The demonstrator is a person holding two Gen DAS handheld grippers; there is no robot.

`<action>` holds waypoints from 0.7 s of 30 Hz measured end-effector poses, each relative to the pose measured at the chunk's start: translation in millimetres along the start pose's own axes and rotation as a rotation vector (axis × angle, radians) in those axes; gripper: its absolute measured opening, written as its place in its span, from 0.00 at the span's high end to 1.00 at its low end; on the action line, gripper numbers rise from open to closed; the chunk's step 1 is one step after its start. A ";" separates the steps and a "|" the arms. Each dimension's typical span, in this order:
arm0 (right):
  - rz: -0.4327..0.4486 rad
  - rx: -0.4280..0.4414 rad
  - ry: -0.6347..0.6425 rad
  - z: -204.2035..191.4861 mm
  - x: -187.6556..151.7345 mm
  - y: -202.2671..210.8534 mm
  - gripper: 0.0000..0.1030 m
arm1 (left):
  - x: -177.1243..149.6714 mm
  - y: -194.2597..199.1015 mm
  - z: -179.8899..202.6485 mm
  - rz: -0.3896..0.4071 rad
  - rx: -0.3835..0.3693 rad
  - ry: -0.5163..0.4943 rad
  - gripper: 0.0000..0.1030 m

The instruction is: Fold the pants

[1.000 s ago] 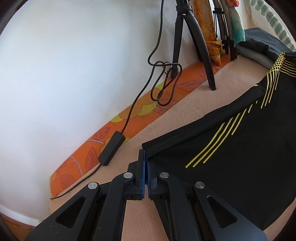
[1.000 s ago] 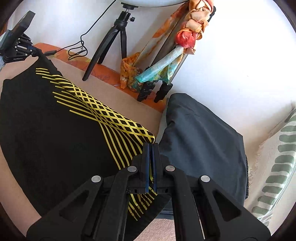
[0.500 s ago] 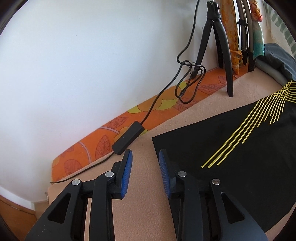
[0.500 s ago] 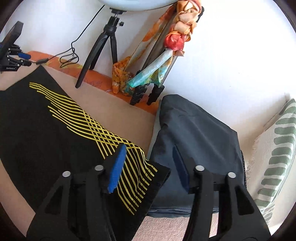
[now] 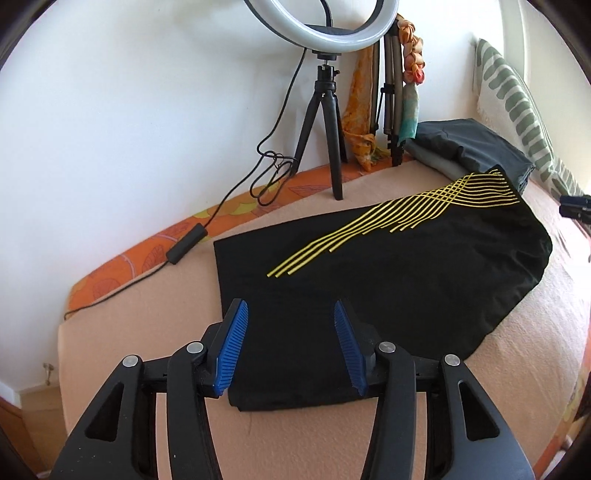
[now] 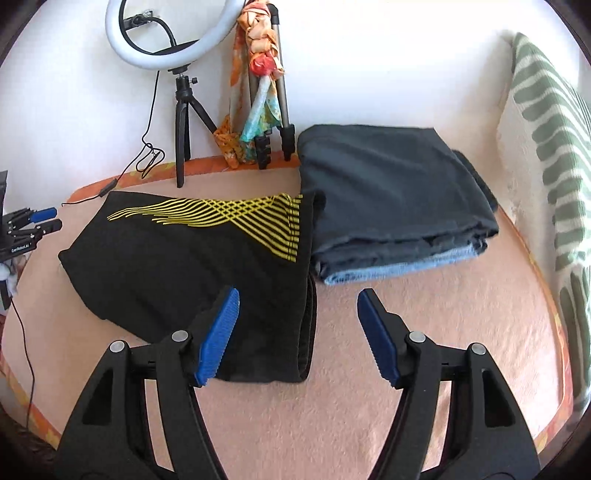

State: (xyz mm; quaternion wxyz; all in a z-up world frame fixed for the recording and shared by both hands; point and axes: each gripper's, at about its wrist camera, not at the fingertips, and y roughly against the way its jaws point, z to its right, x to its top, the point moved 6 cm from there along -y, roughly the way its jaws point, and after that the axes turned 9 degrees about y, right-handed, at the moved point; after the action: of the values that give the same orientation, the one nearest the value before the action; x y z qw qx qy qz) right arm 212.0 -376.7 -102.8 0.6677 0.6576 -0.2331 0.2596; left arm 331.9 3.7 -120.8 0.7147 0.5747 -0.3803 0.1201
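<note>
Both sets of jaws stand apart with nothing between their blue pads, and both have just been opening. From the left wrist view, the left gripper [image 5: 290, 347] hovers above the near end of the black pants [image 5: 388, 280], which lie folded flat on the peach blanket [image 5: 155, 317] covering the bed. Yellow crossing stripes [image 5: 406, 210] run along the far edge of the fabric. From the right wrist view, the right gripper [image 6: 297, 332] hangs over the waistband end of the pants [image 6: 192, 266], its left pad above the black cloth and its right pad above bare blanket [image 6: 424, 295]. Just beside that end, touching it, sits a stack of folded dark grey clothes [image 6: 391, 192] with a light blue layer underneath. At the wall stand a ring light [image 6: 162, 33] on a small black tripod [image 6: 183, 122], its cable [image 5: 236, 184] trailing across the orange patterned sheet edge, and a scarf-wrapped stand [image 6: 258, 85]. A green-striped pillow [image 6: 546, 155] leans at the right.
</note>
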 end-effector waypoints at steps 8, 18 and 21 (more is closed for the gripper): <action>-0.070 0.142 -0.310 5.0 -51.7 -21.6 0.27 | -41.4 29.8 23.2 -0.025 -0.119 0.139 0.52; -0.073 0.248 -0.518 -2.3 -65.8 -54.1 0.26 | -88.2 -1.8 116.9 -0.171 -0.228 -0.023 0.52; -0.061 0.225 -0.507 -4.4 -60.1 -58.5 0.27 | -93.9 -17.7 130.1 -0.199 -0.226 -0.039 0.52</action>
State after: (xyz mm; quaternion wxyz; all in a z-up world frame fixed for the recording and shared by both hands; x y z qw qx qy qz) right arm 204.6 -374.8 -186.4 0.5185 0.7782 -0.3425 0.0909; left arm 225.9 -95.7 -191.1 0.7757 0.5277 -0.3462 -0.0063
